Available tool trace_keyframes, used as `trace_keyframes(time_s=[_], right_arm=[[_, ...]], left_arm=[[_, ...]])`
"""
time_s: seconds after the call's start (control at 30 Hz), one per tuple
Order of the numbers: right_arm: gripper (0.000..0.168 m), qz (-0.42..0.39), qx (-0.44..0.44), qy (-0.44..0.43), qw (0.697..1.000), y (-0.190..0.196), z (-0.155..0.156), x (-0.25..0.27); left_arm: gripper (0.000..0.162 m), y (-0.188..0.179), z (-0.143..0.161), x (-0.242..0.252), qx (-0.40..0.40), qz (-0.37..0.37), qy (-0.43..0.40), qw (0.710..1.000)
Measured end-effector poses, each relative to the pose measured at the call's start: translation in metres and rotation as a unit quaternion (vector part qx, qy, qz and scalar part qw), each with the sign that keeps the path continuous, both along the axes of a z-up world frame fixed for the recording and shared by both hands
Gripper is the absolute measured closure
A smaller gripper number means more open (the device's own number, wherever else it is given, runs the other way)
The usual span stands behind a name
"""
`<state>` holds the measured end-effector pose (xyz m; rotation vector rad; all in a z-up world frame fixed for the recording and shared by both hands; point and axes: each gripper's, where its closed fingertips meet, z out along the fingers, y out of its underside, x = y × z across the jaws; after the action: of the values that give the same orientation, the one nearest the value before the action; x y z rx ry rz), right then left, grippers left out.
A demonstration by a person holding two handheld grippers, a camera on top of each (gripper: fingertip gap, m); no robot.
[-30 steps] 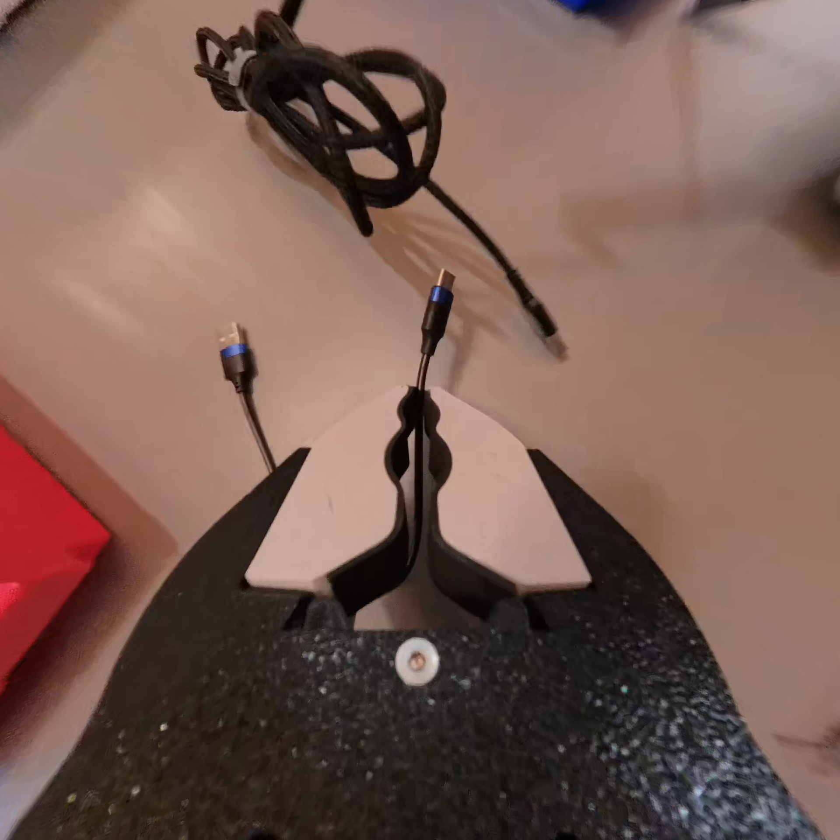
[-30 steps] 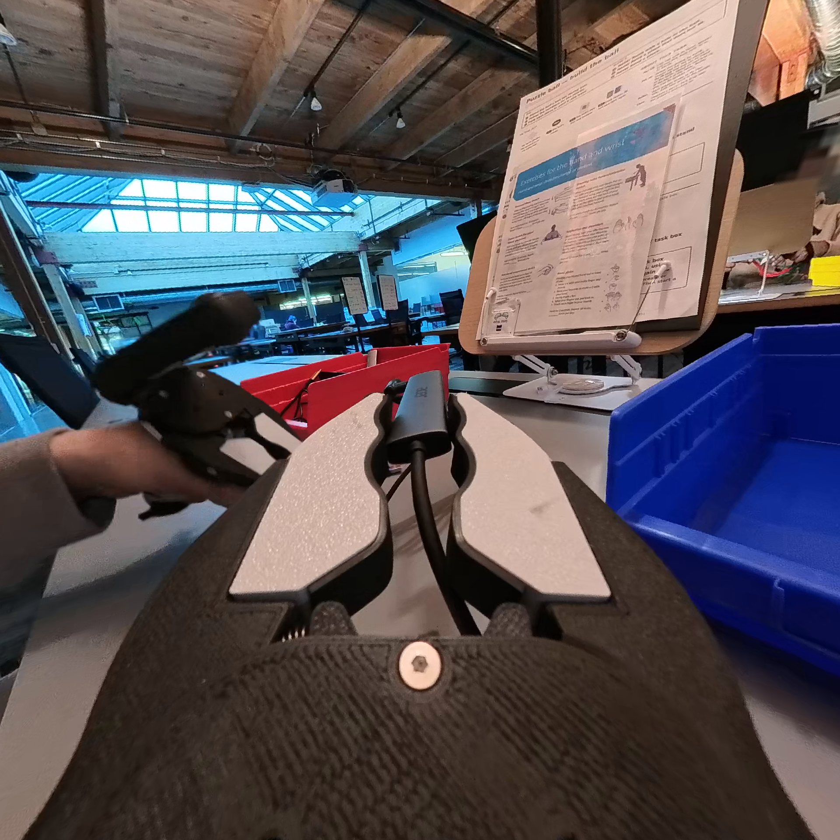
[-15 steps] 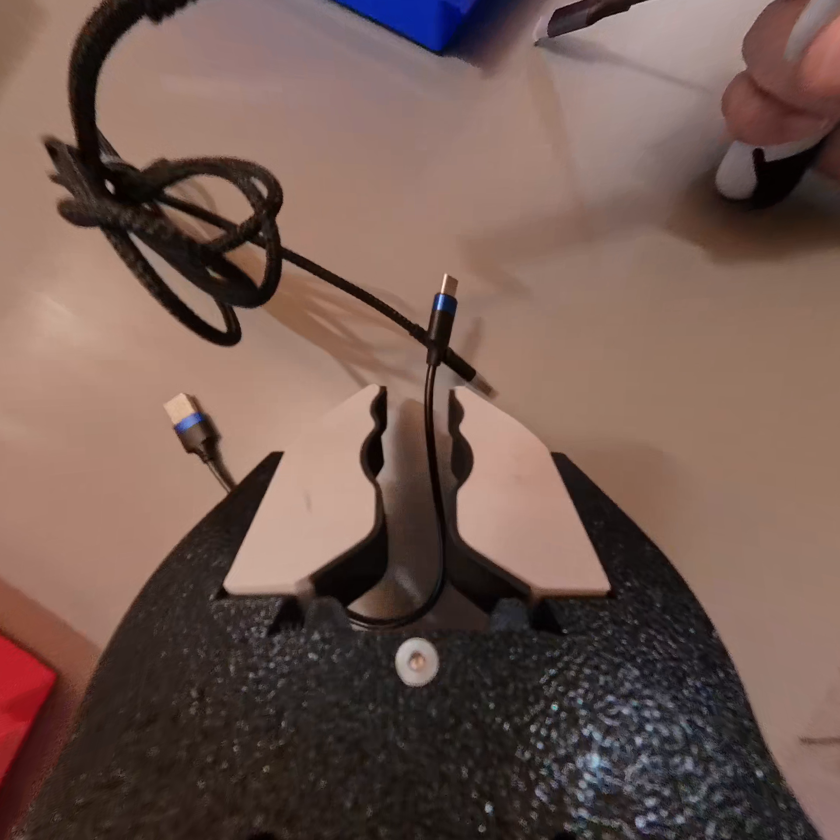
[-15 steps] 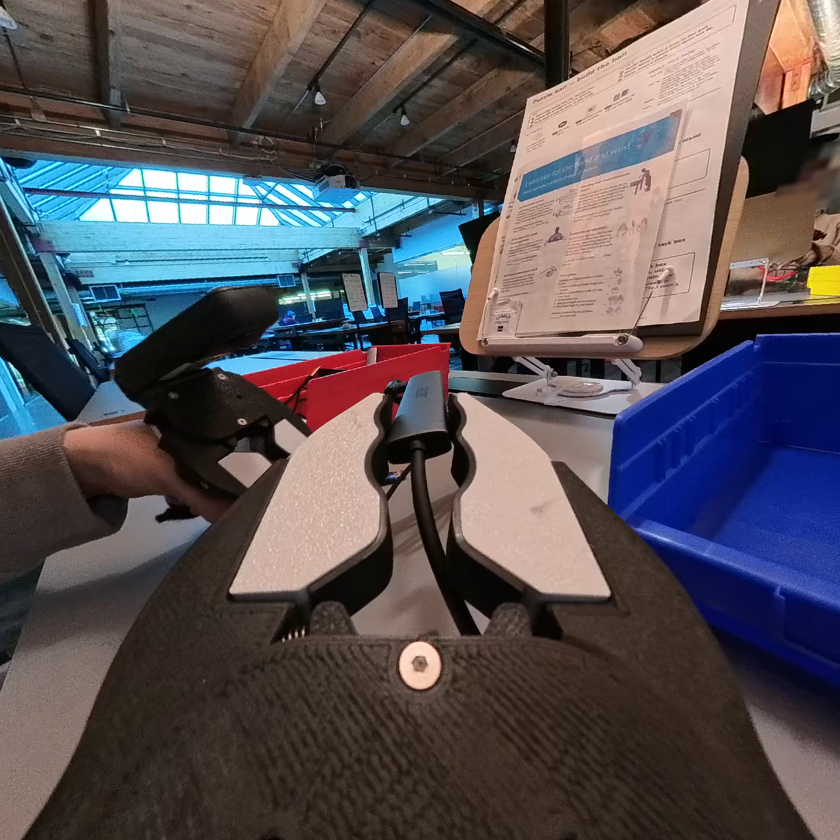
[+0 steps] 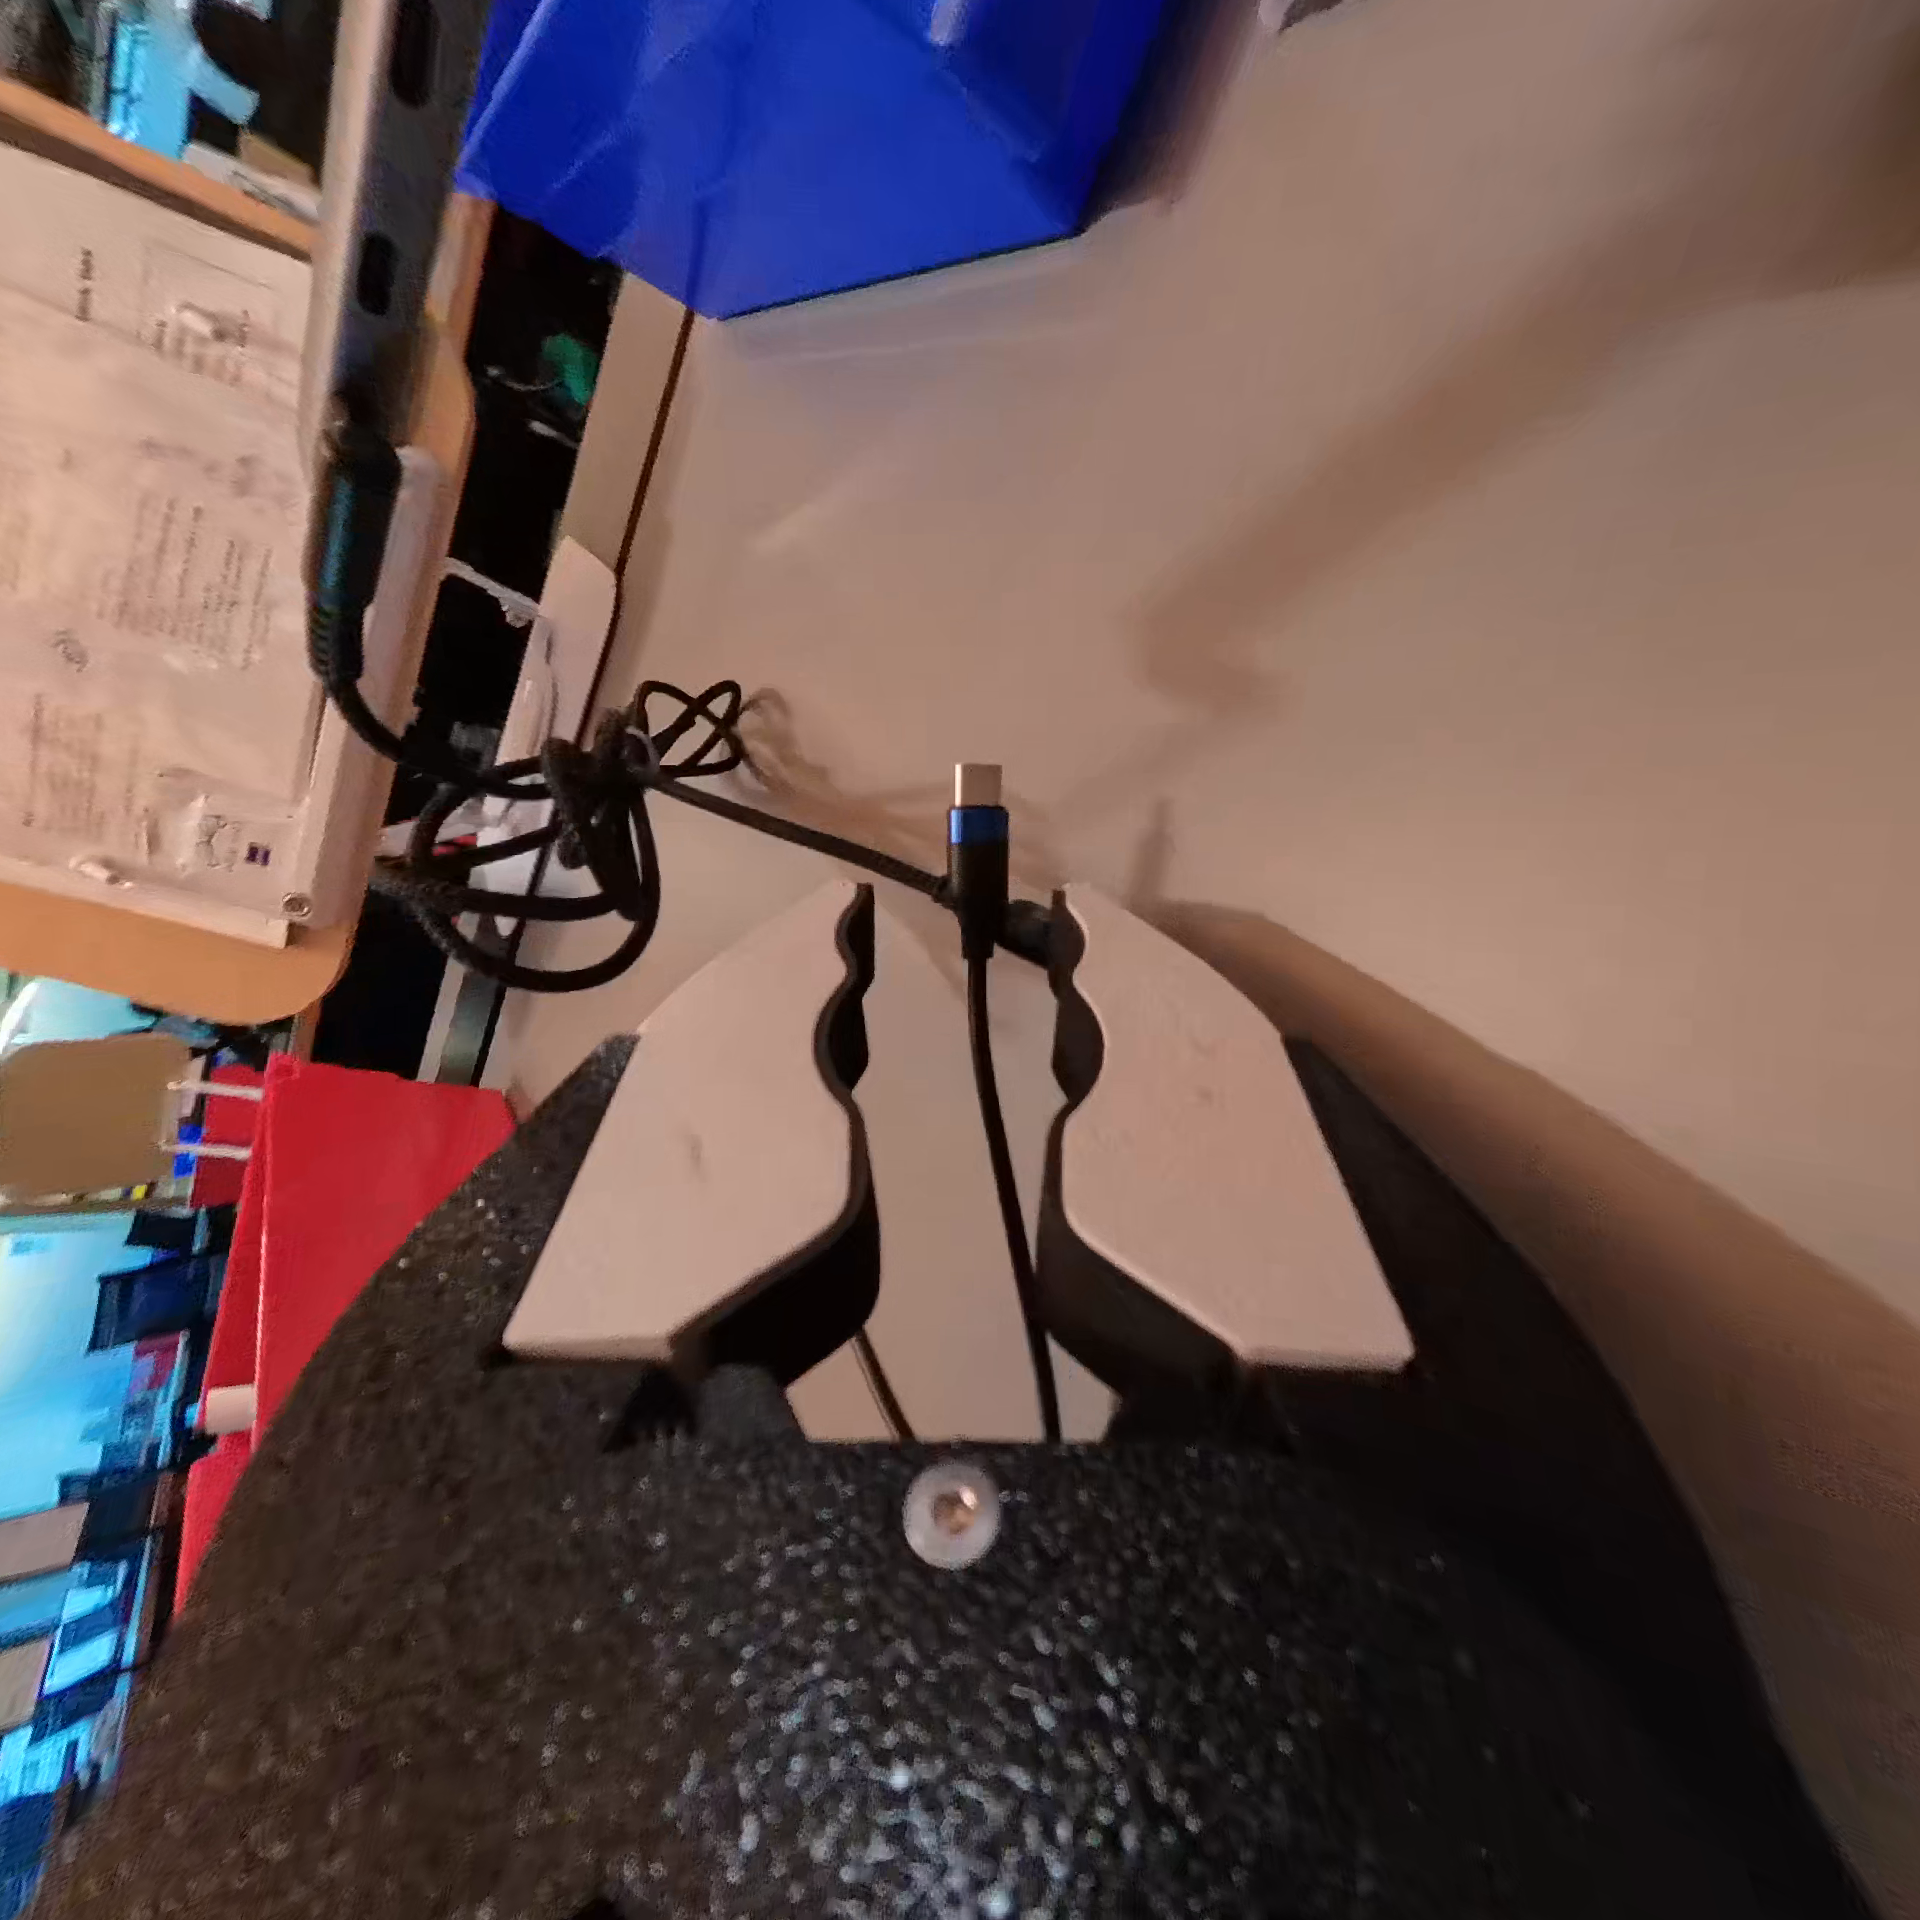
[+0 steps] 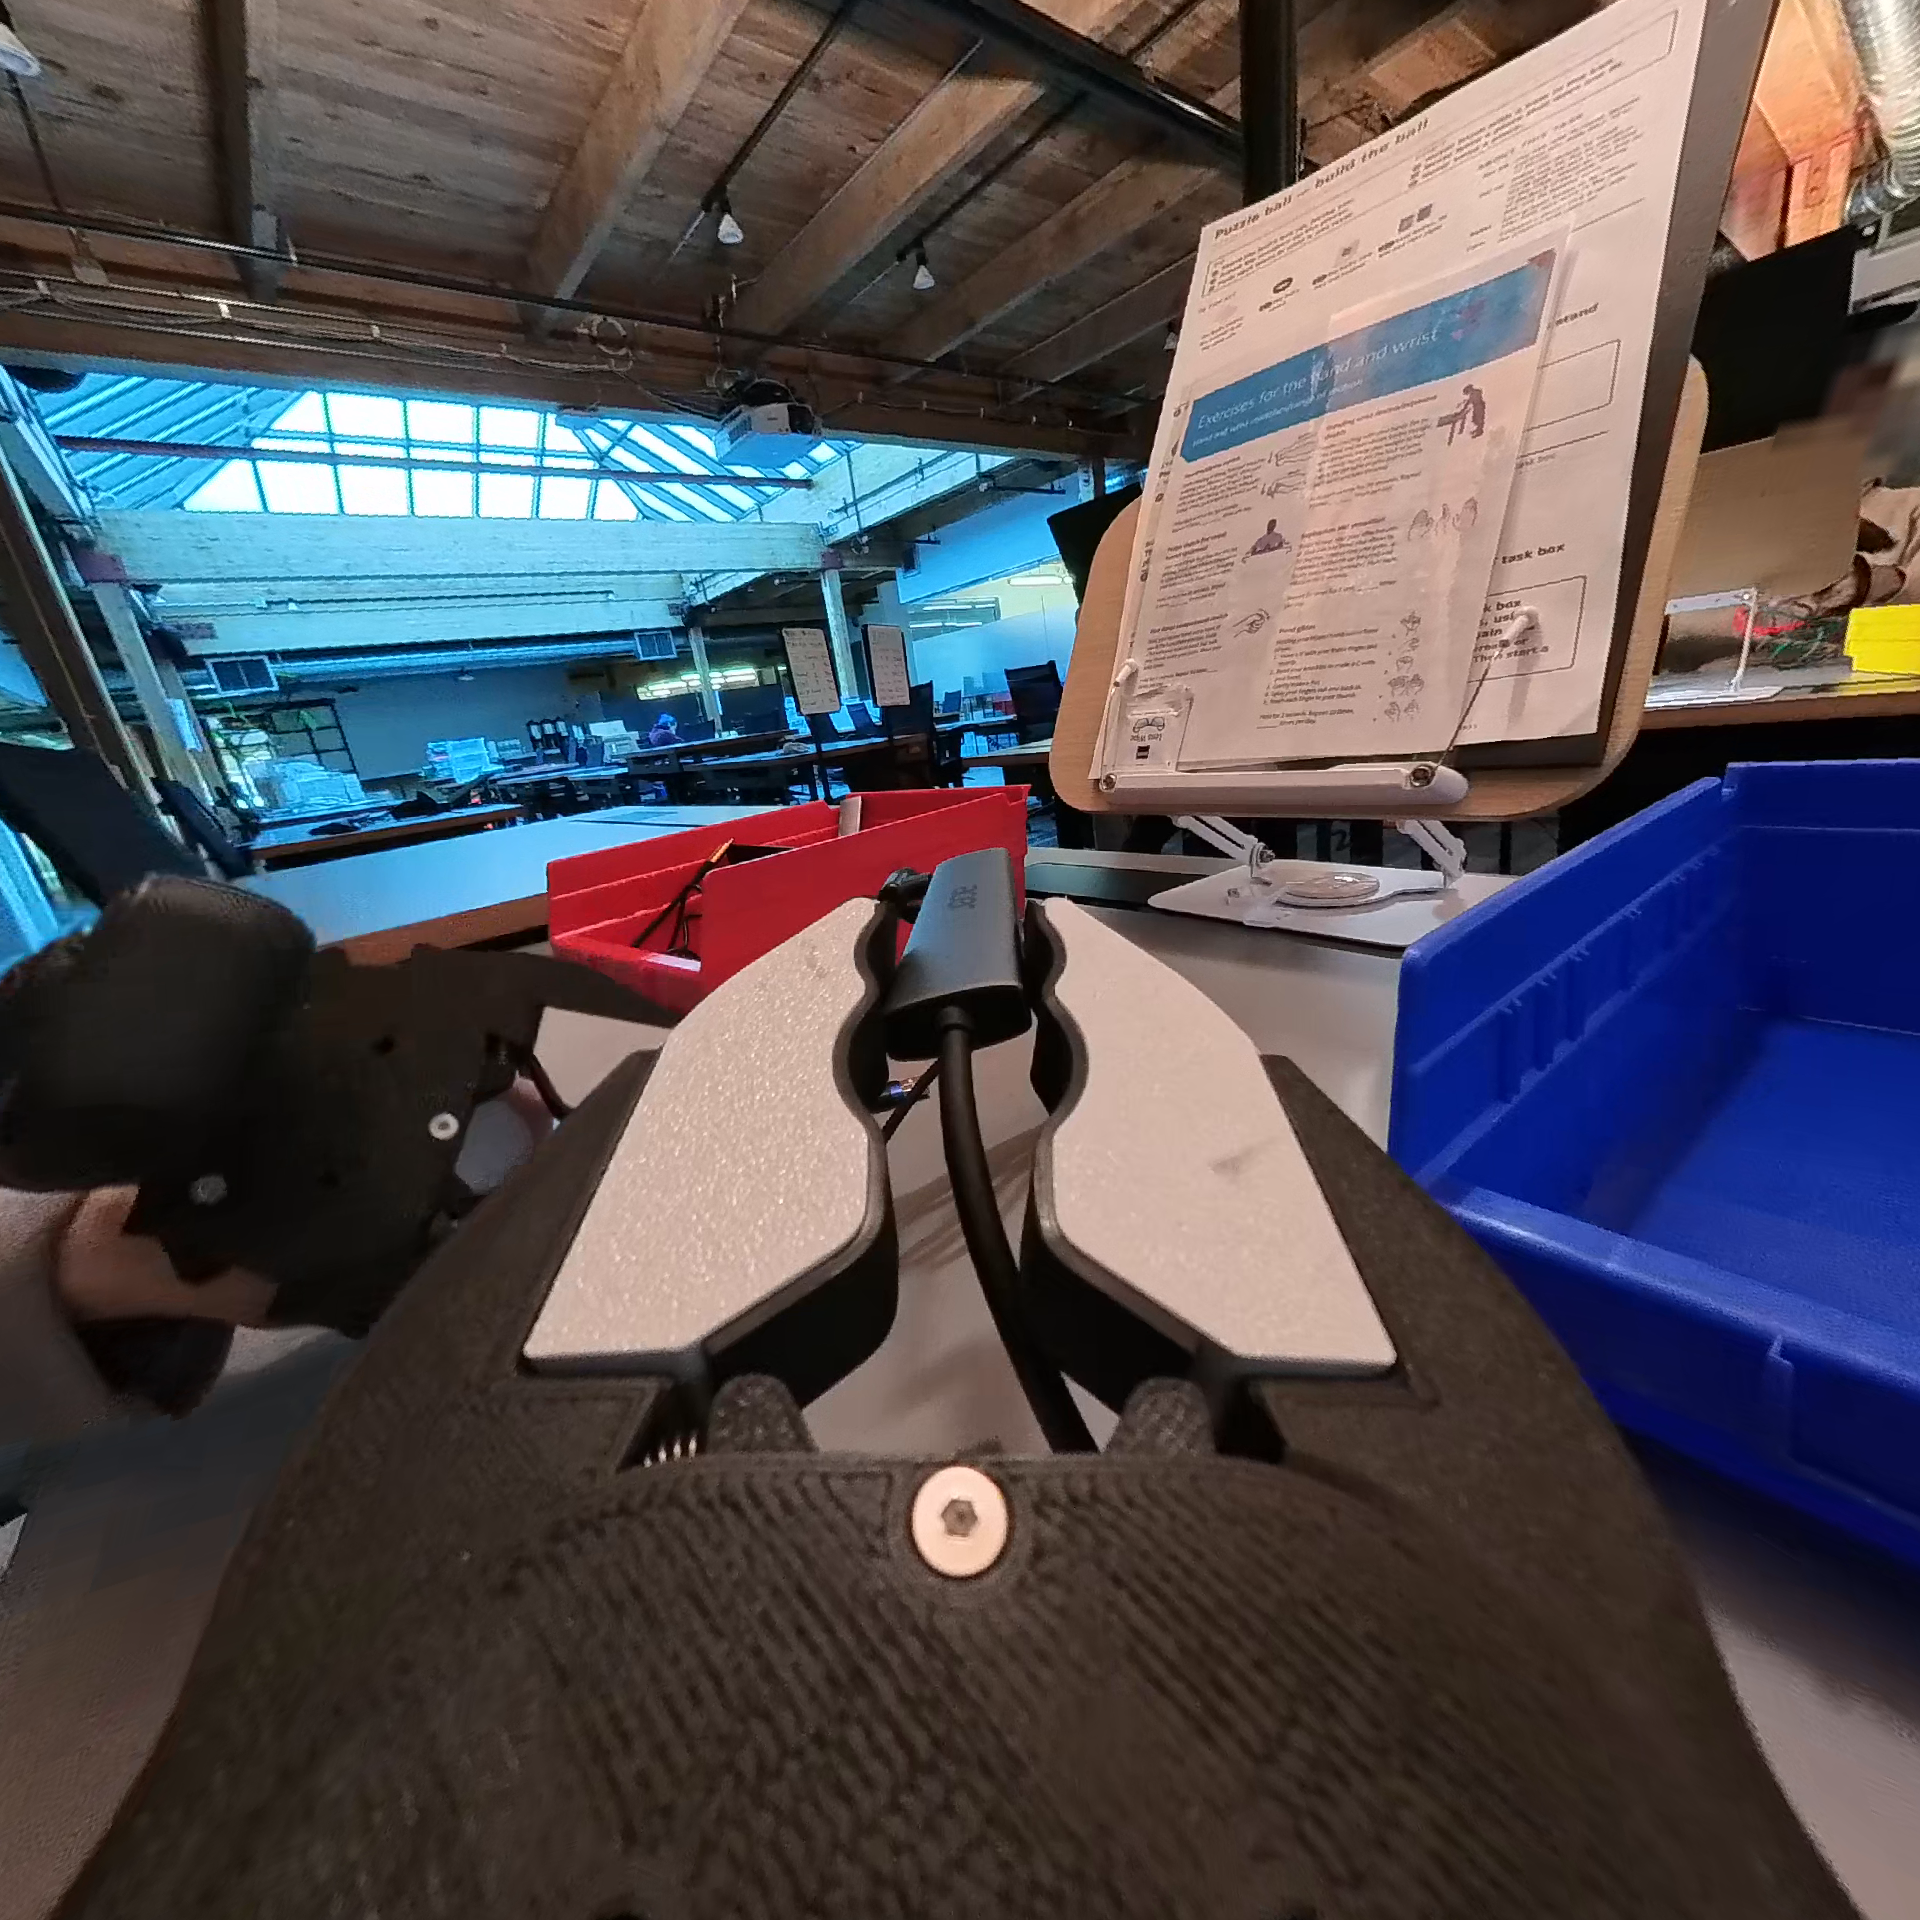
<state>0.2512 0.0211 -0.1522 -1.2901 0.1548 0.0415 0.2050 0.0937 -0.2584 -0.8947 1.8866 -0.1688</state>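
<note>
My left gripper is open. A thin black cable with a blue-ringed plug runs loose between its jaws, close to the right finger. A coiled black braided cable lies on the table beyond it, and its end crosses just behind the plug. My right gripper is shut on a black adapter block, whose thick black cord runs back between the jaws. The left gripper, held by a hand, shows at the left of the right wrist view.
A blue bin stands at the right and also shows in the left wrist view. A red bin sits behind the grippers. A document stand with papers is at the back. The grey table lies beneath. There is about 12 cm between the tips of the two grippers.
My left gripper has opened wider and let go of the thin cable. It has rolled sideways and now faces the stand and bins. My right gripper has kept still, shut on the adapter.
</note>
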Motion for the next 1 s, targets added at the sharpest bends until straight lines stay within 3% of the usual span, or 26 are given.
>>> trace_keyframes(time_s=[0.13, 0.3, 0.47, 0.53, 0.63, 0.8, 0.9, 1.0], right_arm=[[0.144, 0.001, 0.001, -0.001, 1.0, 0.0, 0.0, -0.001], [0.144, 0.002, 0.001, 0.0, 1.0, 0.0, 0.0, 0.0], [0.144, 0.0, 0.001, -0.001, 1.0, 0.0, 0.0, 0.0], [0.144, 0.0, 0.001, -0.003, 1.0, 0.0, 0.0, -0.001], [0.144, -0.001, 0.001, -0.004, 1.0, 0.0, 0.0, -0.001], [0.144, 0.001, -0.007, -0.017, 1.0, 0.002, -0.001, -0.004], [0.145, 0.003, -0.019, -0.032, 0.999, 0.005, -0.002, -0.008], [0.144, 0.007, -0.03, -0.048, 0.998, 0.008, -0.004, -0.013]], left_arm=[[0.135, -0.003, -0.002, 0.004, 0.004, 0.024, -0.023, 0.999], [0.151, 0.0, 0.003, 0.006, 0.074, 0.034, -0.044, 0.996], [0.151, 0.001, 0.006, 0.005, 0.073, 0.035, -0.054, 0.995], [0.151, -0.002, 0.011, 0.004, 0.033, 0.031, -0.05, 0.998], [0.151, -0.012, 0.023, 0.0, -0.112, 0.031, -0.021, 0.993], [0.151, -0.033, 0.054, -0.007, -0.321, 0.008, 0.075, 0.944], [0.152, -0.037, 0.07, -0.009, -0.349, 0.013, 0.125, 0.929], [0.151, -0.033, 0.075, -0.007, -0.326, 0.032, 0.162, 0.931]])
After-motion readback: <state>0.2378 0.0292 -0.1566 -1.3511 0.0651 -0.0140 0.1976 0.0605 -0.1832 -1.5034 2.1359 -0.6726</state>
